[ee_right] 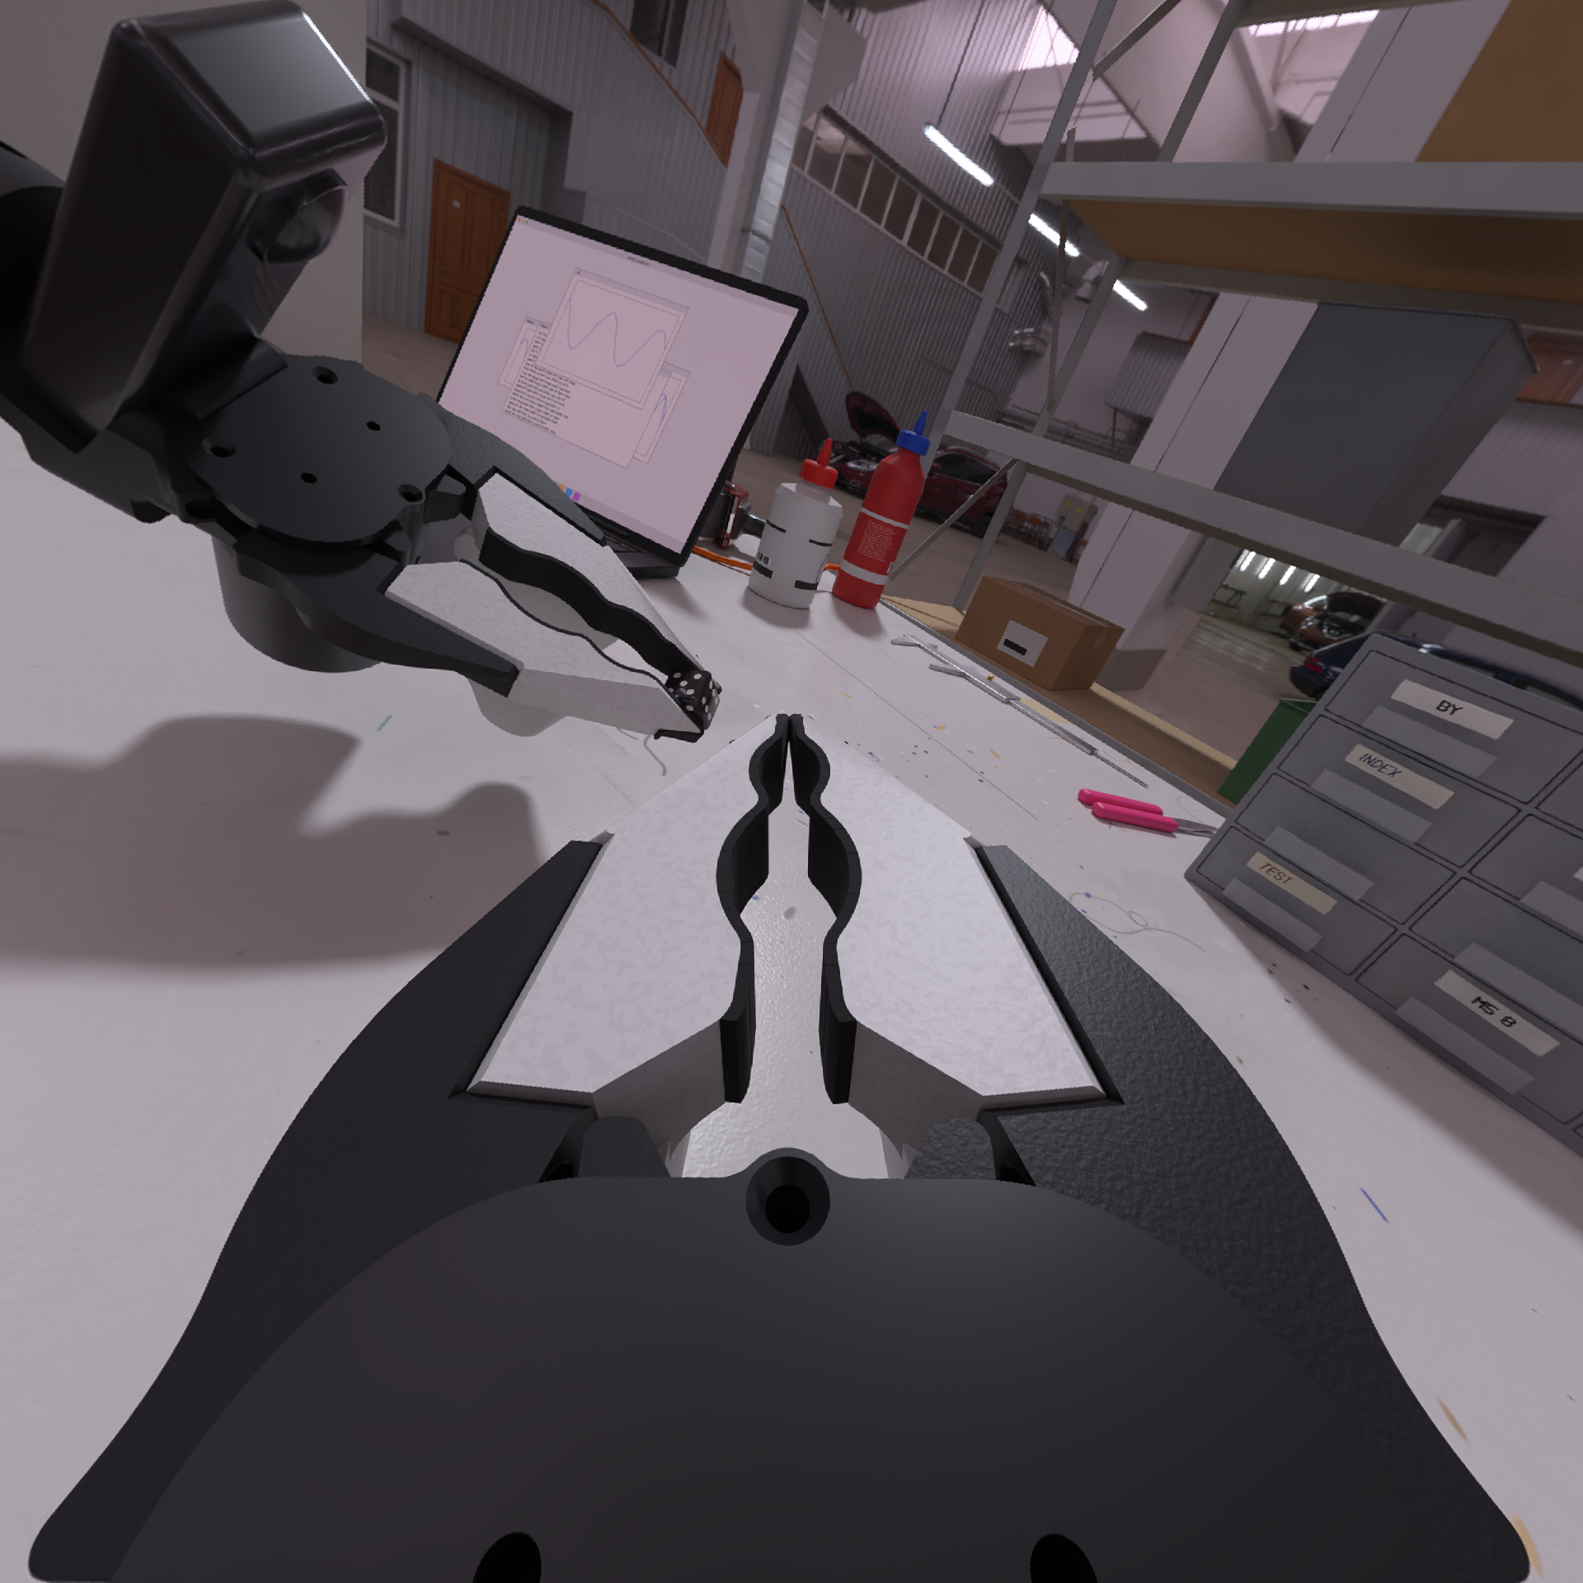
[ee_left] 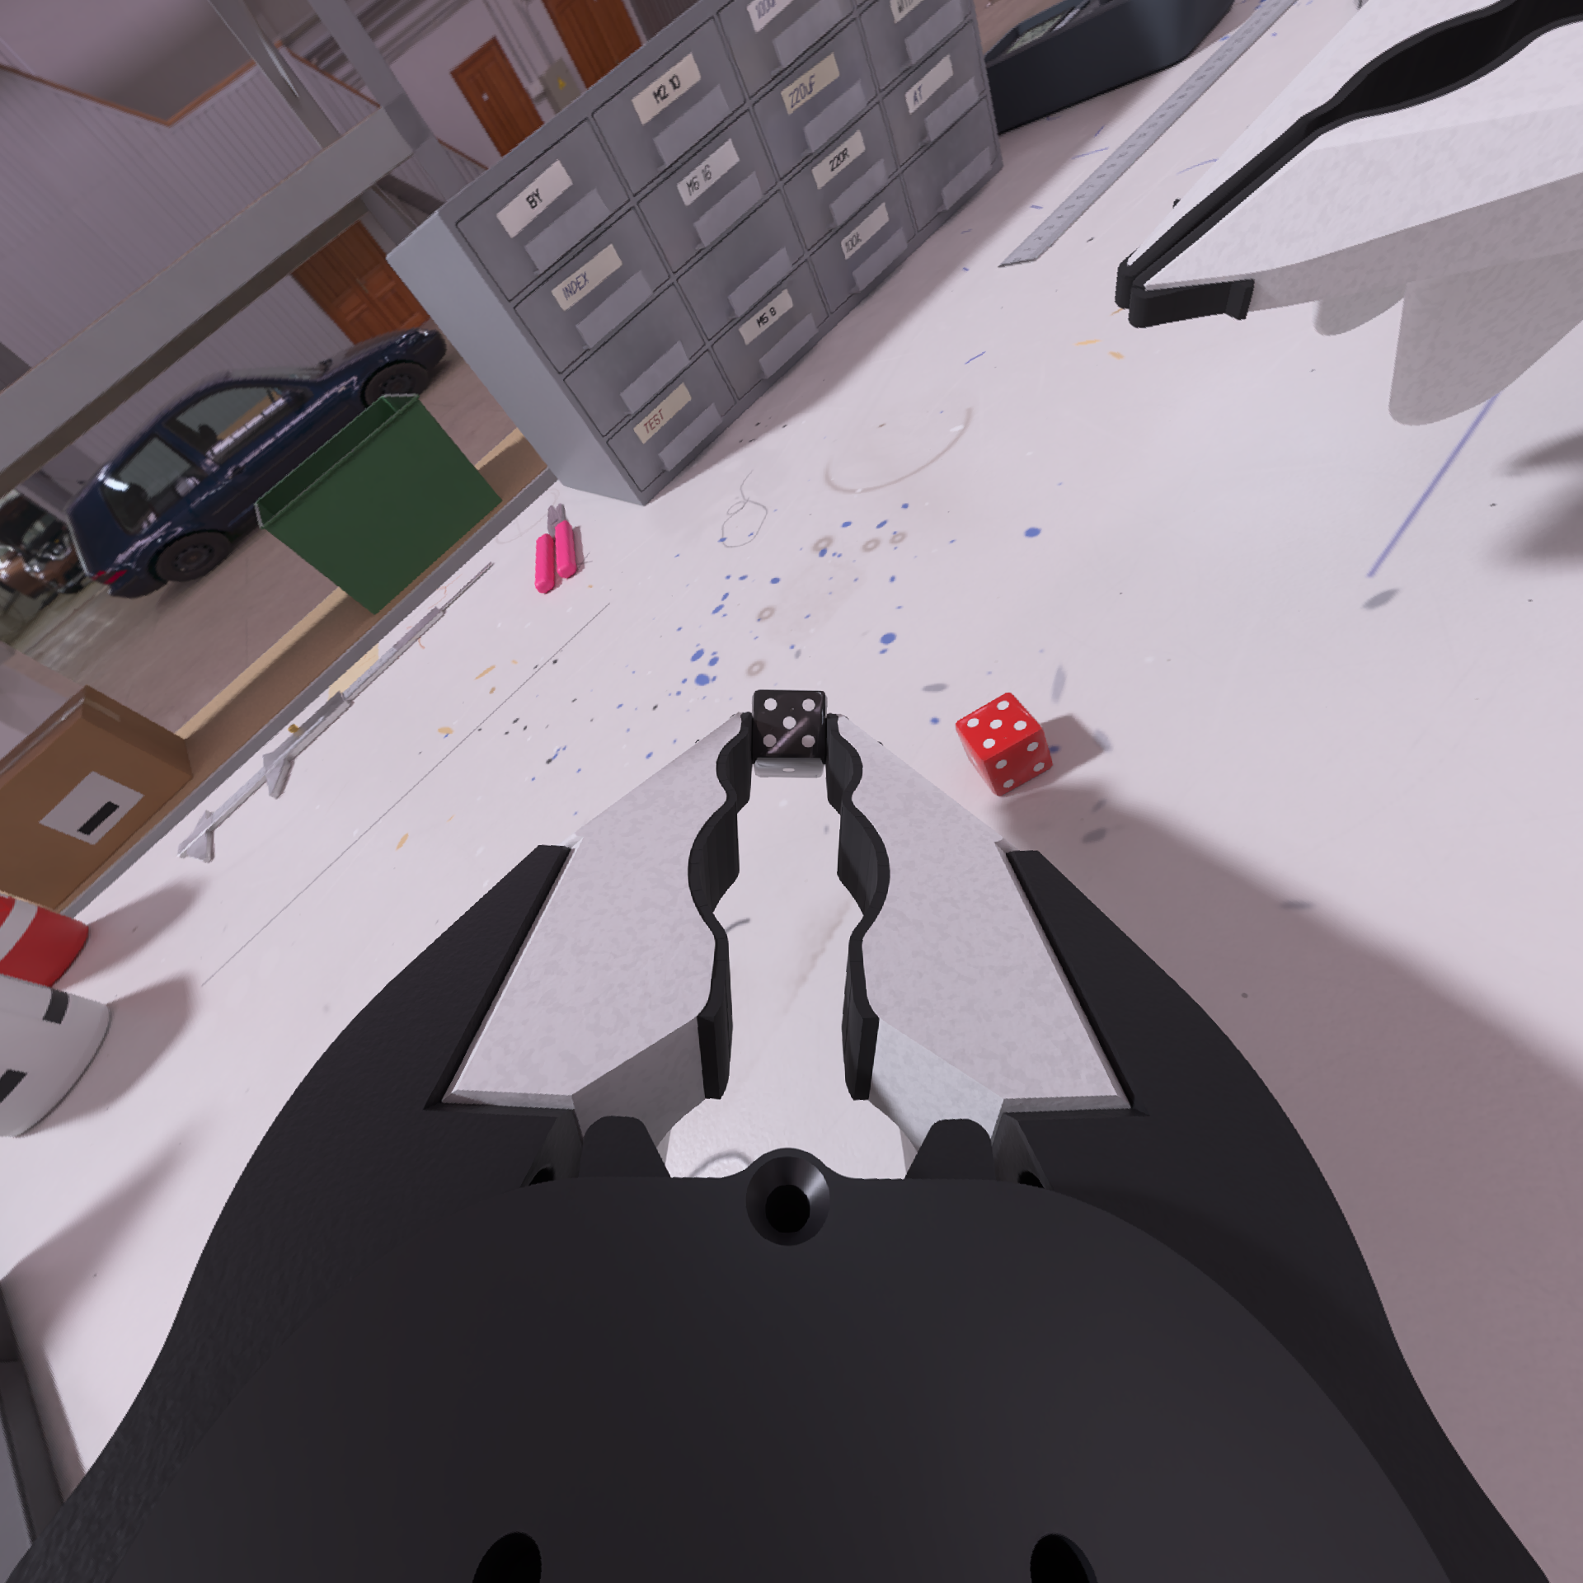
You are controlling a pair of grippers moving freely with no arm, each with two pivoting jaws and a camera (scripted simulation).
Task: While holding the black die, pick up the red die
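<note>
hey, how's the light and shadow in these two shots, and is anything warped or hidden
Left wrist view: soft light, the red die casts a short shadow to its right, and the drawer cabinet leans from wide-angle stretch. Right wrist view: the left gripper, shut on the black die, throws a broad dark shadow on the table; the right gripper is shut, and the red die is not seen.

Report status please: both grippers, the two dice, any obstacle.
Left gripper shut on black die. Right gripper shut, empty. Red die on table, free. Nothing in the way.
</note>
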